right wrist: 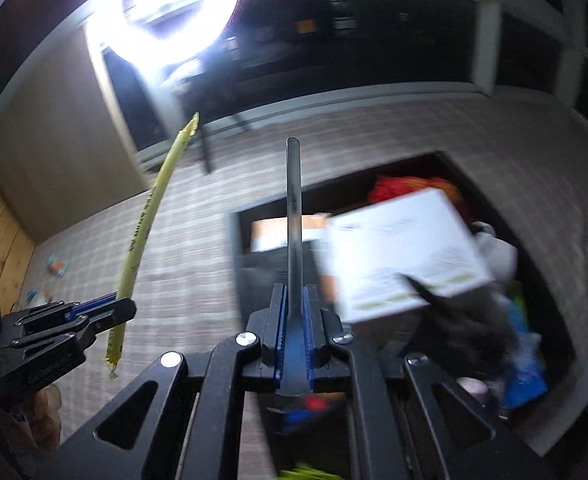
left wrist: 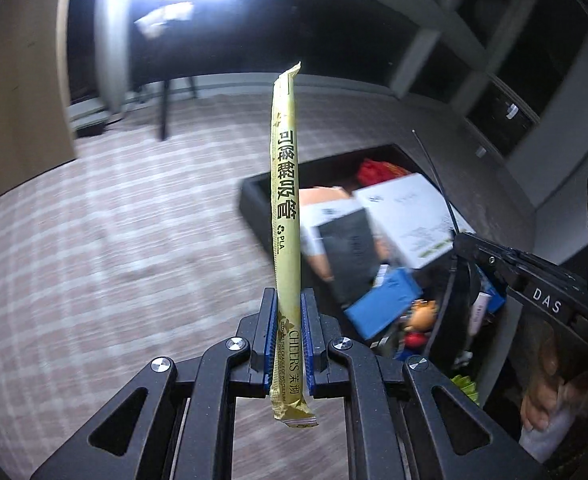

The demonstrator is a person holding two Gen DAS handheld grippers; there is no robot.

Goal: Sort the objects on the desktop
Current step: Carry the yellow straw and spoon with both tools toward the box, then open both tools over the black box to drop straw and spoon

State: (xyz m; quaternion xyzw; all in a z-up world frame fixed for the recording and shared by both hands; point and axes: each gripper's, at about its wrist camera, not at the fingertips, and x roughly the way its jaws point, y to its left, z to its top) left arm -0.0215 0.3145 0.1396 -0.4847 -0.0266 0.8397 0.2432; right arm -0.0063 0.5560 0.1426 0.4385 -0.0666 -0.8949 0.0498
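My left gripper is shut on a long yellow-green wrapped straw that stands upright from the jaws; it also shows in the right wrist view, with the left gripper at the left. My right gripper is shut on a thin grey metal tool handle pointing up; its far end carries a thin black rod seen in the left wrist view. Both are held in the air near a dark open bin on the floor.
The bin holds a white box, a dark box, a blue box, red items and small toys. Patterned carpet lies to the left. A bright ring lamp stands above, with dark windows behind.
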